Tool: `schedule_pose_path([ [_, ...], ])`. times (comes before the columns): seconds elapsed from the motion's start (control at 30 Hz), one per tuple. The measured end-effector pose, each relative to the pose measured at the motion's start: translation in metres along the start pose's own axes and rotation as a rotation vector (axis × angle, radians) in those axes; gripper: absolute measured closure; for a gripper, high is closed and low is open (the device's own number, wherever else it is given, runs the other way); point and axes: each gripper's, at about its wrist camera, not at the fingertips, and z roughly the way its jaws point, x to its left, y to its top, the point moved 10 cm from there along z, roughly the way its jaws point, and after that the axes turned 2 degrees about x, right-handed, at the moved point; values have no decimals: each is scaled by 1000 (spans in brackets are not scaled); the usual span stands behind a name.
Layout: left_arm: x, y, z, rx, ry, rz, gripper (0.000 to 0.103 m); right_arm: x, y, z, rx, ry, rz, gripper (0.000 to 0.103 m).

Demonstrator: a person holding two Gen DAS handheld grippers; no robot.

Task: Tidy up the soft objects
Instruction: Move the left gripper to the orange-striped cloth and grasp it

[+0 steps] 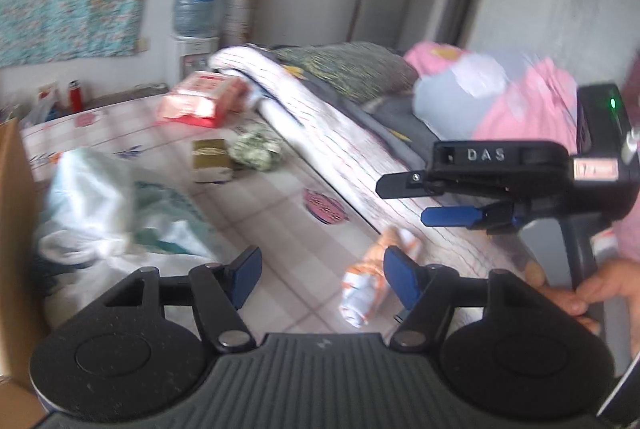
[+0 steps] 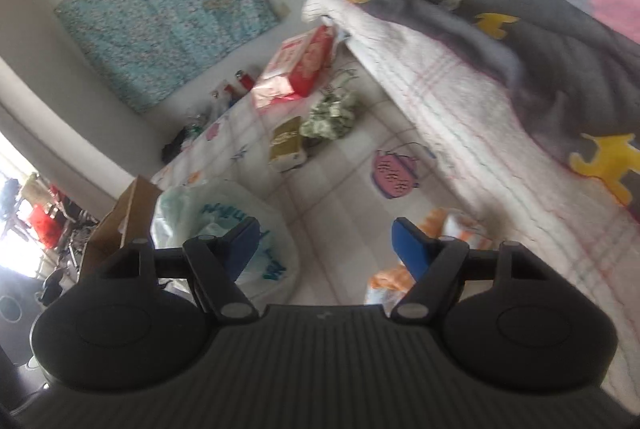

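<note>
An orange-and-white soft bundle (image 1: 366,285) lies on the checked mat beside the bed edge; it also shows in the right wrist view (image 2: 452,229). My left gripper (image 1: 322,279) is open and empty, just above and before it. My right gripper (image 2: 324,249) is open and empty; in the left wrist view it (image 1: 404,201) hovers at the right over the quilt. A green crumpled cloth (image 1: 256,149) (image 2: 330,117) lies farther off. A white plastic bag of soft things (image 1: 100,205) (image 2: 224,225) sits at the left.
A red-and-white packet (image 1: 200,101) and an olive box (image 1: 210,159) lie on the mat. A cardboard box (image 2: 120,225) stands at the left. The bed carries a checked quilt (image 1: 320,109), a green pillow (image 1: 352,69) and pink bedding (image 1: 532,101). A water dispenser (image 1: 196,9) stands behind.
</note>
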Motion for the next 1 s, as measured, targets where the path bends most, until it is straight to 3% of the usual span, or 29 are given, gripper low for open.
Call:
schedule_pose_path([
  [0.13,-21,-18,30,50,-21,98,35,-36,-10,-1,15,-56,67,30],
  [0.3,-28,-34,59,134,-83,97,36,-54,-17,16,46,-86,125,30],
  [0.5,-29,-41,88,188,-100,123,39,-57,-20,47,87,-127,145,30],
  [0.73,-31,-53,114,254,-117,141,52,-65,-20,71,105,-194,125,32],
  [0.87,-32,-57,125,282,-121,137,67,-68,-20,79,107,-213,119,40],
  [1.0,-32,-57,126,272,-128,131,69,-69,-19,85,100,-205,105,48],
])
